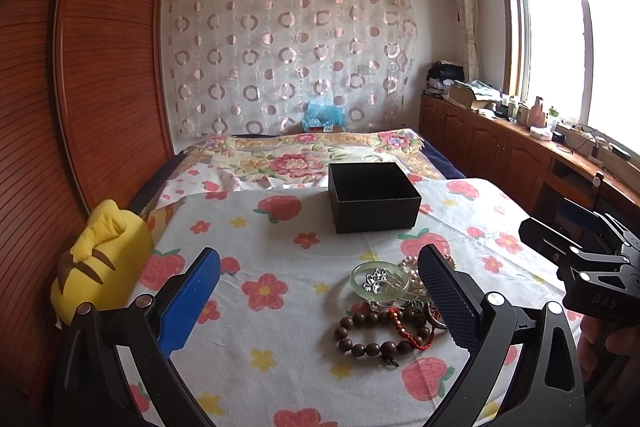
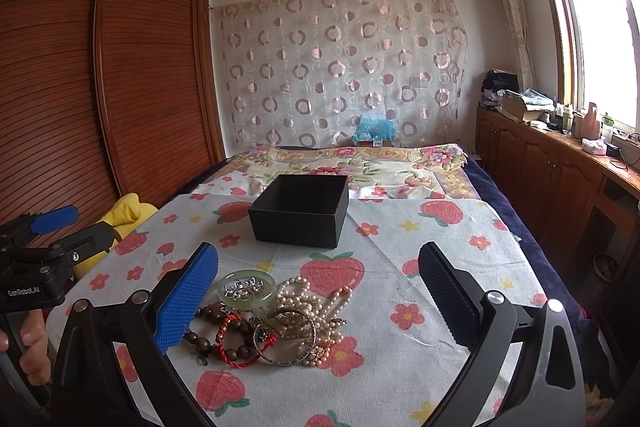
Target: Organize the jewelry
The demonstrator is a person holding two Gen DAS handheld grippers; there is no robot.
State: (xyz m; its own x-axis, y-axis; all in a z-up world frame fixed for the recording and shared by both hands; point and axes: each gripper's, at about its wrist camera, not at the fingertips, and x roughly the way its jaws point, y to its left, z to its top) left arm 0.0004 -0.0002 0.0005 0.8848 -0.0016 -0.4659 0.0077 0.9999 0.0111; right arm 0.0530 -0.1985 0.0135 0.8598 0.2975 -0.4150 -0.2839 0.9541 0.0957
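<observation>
Two claws hovering over flat surface w/ strawberry-and-flower printed white cloth (image 2: pixel 400 227); both spread wide, gripping nothing.
- Left claw (image 1: pixel 320 291): blue ribbed pads, jaws far apart, heap sitting just inside its right pad.
- Right claw (image 2: pixel 320 291): same build, jaws far apart, heap lying beside its left pad.
- Open black square cardboard box (image 2: pixel 301 209): sitting upright on cloth beyond heap, apart from it, lid off.
- Jewelry heap, all pieces touching/overlapping:
 - pale green translucent bangle (image 2: pixel 247 287), silver filigree ornament (image 2: pixel 241 287) lying inside ring.
 - cream pearl strand, bunched (image 2: pixel 312 307), to right of bangle.
 - dark brown wooden bead bracelet (image 1: pixel 370 331), nearest cam.
 - red braided cord bracelet (image 2: pixel 244 341) lying across beads.
 - silver metal bangle (image 2: pixel 292 337) resting over pearls.
- Yellow plush toy (image 1: pixel 100 259): at left edge of cloth, well apart from heap.
- Person's hand (image 2: pixel 28 343): gripping left claw handle.
</observation>
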